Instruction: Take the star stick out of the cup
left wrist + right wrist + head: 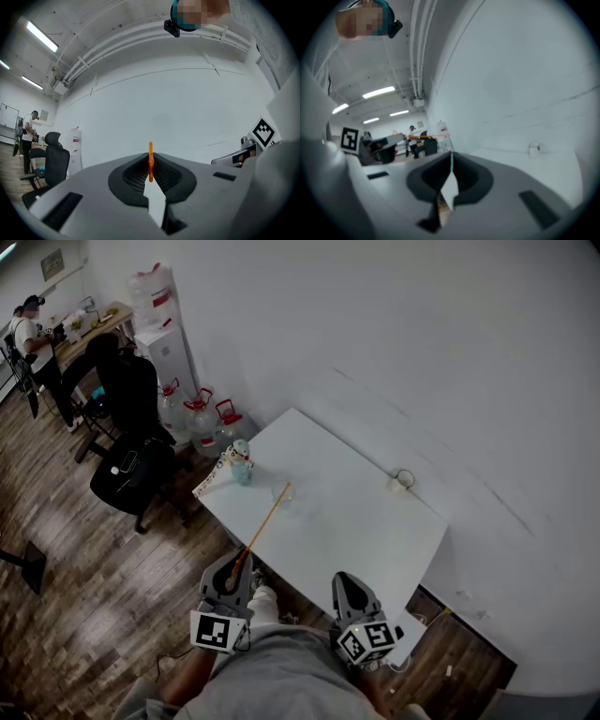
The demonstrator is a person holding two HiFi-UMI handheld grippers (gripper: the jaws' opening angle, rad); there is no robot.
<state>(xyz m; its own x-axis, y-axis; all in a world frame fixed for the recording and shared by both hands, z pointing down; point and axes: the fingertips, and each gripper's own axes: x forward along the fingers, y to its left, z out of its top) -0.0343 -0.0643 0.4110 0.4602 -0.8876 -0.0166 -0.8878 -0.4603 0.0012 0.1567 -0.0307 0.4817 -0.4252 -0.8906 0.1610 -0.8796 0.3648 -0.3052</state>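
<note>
Left tongs [150, 158] were clamped on a thin orange stick [150, 149], pads tight on its near end, with the stick showing upright in the gap in the left gripper view. In the head view the left tongs [236, 565] sat lower centre-left, just off the near edge of the white tabletop [375, 531]. The stick [267, 521] ran up and right from them over the tabletop. Its far tip ended at a faint clear cup [285, 500] near frame centre. Couldn't tell whether the tip was inside the cup or just above it.

Right tongs [451, 158] were closed on nothing, jaws meeting in a thin line. In the head view they [348, 579] sat lower centre, beside the left pair and well apart from the cup.

Further out, a small pale-blue figure [241, 463] and a white cone-shaped item [210, 486] were at the tabletop's left corner. A small white jar [403, 481] was near its far right edge. A black office chair [131, 465] and water jugs [202, 418] stood on the wooden floor [75, 596], left of frame.
</note>
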